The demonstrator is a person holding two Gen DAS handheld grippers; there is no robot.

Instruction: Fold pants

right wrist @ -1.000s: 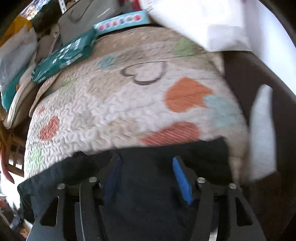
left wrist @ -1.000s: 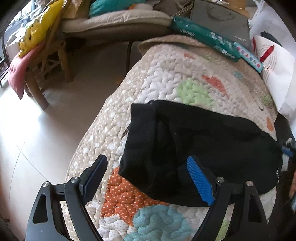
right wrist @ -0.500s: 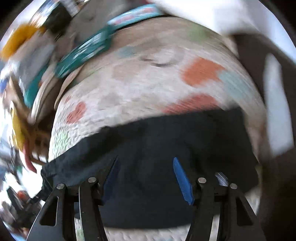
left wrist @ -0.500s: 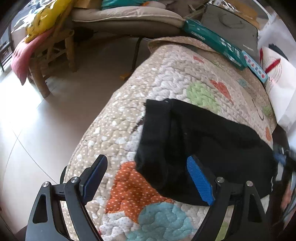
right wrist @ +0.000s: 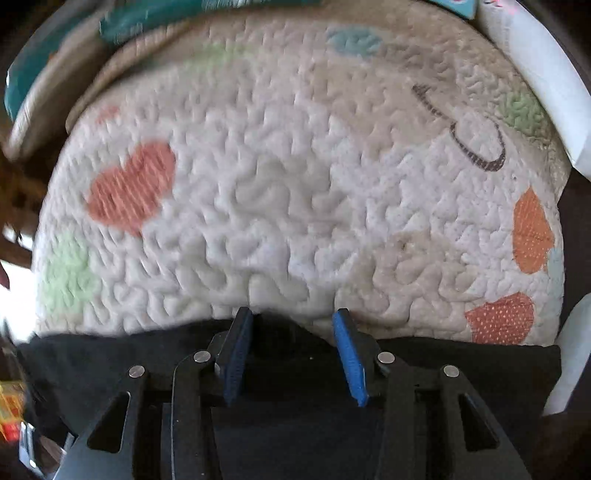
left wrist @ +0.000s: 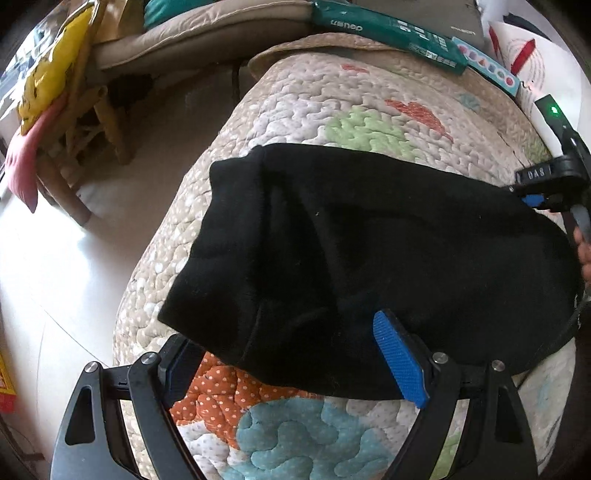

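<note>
1. The black pants (left wrist: 369,236) lie folded in a thick bundle across a quilt (left wrist: 332,110), their long side running from the quilt's left edge to its right edge in the left wrist view.
2. The quilt is cream, stitched in wavy ridges, with hearts in orange, green, blue and red; it drapes over a rounded seat, and its left side hangs toward a pale tiled floor (left wrist: 55,277).
3. At the quilt's far end lie a green pack (left wrist: 388,27) and a narrow strip with coloured dots (left wrist: 487,70); white paper (left wrist: 546,74) with red marks sits to the right of them.
4. Beyond the floor stands a wooden chair (left wrist: 103,114) with a beige cushion (left wrist: 207,33), a yellow bag (left wrist: 51,74) and a pink cloth (left wrist: 26,162).
5. The left gripper (left wrist: 291,354) points steeply down over the near edge of the pants, released: its jaws stand wide, the left finger partly under the cloth's overhanging corner, the right pad (left wrist: 399,362) resting against the cloth.
6. The right gripper (right wrist: 291,350) points nearly straight down at the far edge of the pants (right wrist: 461,369). Its jaws have just been narrowing, with a raised hump of black cloth between them; whether the pads already pinch it I cannot tell.
7. In the left wrist view that gripper (left wrist: 554,181) shows at the right edge, with fingers (left wrist: 585,251) of the person's hand behind it.
</note>
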